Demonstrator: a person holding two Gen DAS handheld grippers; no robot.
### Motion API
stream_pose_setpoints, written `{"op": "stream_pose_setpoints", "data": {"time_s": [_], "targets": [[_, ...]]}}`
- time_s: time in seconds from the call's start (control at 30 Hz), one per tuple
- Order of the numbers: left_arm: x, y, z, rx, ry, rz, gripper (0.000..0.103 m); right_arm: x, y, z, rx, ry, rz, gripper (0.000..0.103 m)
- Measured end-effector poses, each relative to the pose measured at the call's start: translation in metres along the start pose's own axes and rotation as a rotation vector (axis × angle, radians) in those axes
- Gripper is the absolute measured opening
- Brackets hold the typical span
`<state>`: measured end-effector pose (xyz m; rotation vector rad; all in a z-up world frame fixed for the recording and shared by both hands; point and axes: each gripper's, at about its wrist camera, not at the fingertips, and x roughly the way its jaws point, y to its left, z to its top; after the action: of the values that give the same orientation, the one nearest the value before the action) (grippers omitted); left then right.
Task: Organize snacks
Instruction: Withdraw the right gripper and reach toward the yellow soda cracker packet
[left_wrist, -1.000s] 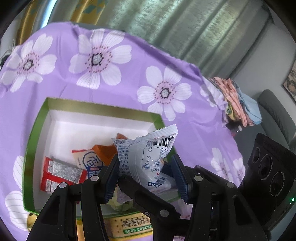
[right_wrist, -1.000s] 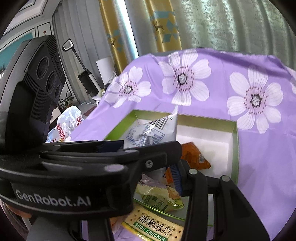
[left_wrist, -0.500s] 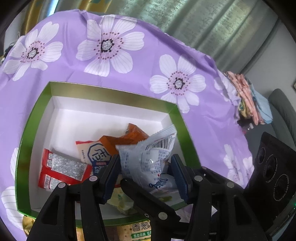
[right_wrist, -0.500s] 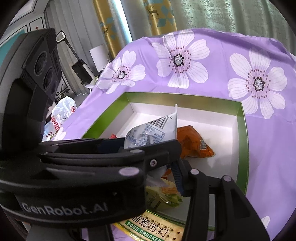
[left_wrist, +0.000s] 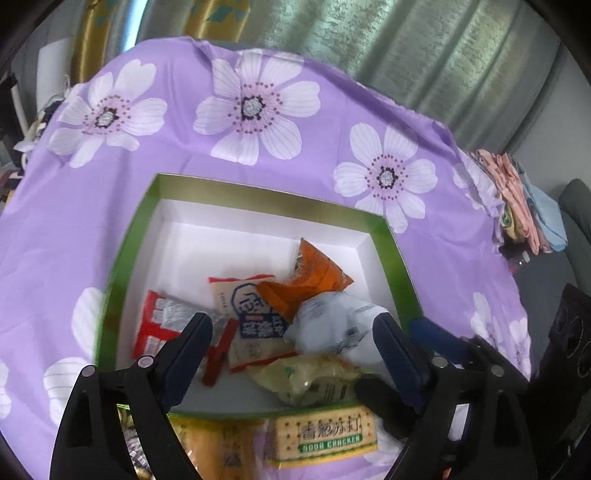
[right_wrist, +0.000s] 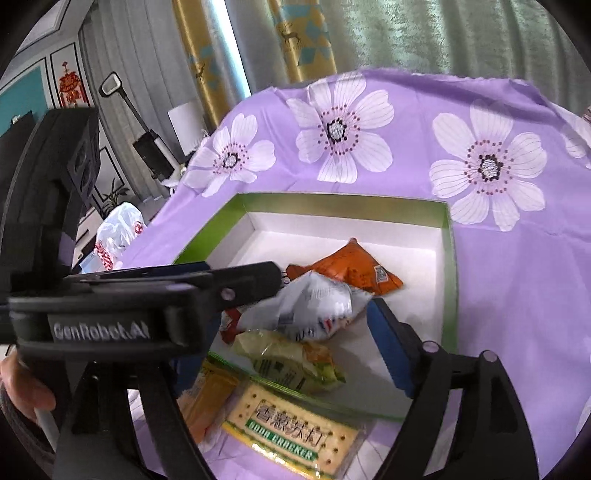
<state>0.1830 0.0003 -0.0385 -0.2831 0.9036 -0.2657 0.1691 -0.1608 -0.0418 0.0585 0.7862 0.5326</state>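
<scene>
Packet of pale blue-white foil (left_wrist: 328, 325) lies crumpled in the green-rimmed box (left_wrist: 400, 273) at its near right, light, soft and slippery, best pinched at a sealed edge; left gripper (left_wrist: 291, 341) fingers stand apart, right gripper's cannot be told.

In the green-rimmed white cardboard box (left_wrist: 391, 254) my crumpled silver-white foil snack packet (left_wrist: 332, 325) lay before the orange foil pouch (left_wrist: 314, 277); the soda cracker pack (left_wrist: 325, 435) lay outside, nearer me.
</scene>
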Motion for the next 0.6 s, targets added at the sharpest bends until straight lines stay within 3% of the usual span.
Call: {"op": "stream_pose_setpoints", "data": {"time_s": [0.27, 0.47, 0.6], "targets": [[-0.046, 0.010, -0.021, -0.033, -0.027, -0.052, 0.089, -0.060, -0.011, -0.019, 0.053, -0.073, -0.008, 0.089], [-0.069, 0.009, -0.050, -0.053, -0.011, -0.096, 0.089, -0.089, -0.008, -0.042, 0.064, -0.059, -0.027, 0.089], [-0.081, 0.002, -0.072, -0.025, -0.005, -0.075, 0.089, -0.104, 0.001, -0.060, 0.042, -0.051, -0.056, 0.089]]}}
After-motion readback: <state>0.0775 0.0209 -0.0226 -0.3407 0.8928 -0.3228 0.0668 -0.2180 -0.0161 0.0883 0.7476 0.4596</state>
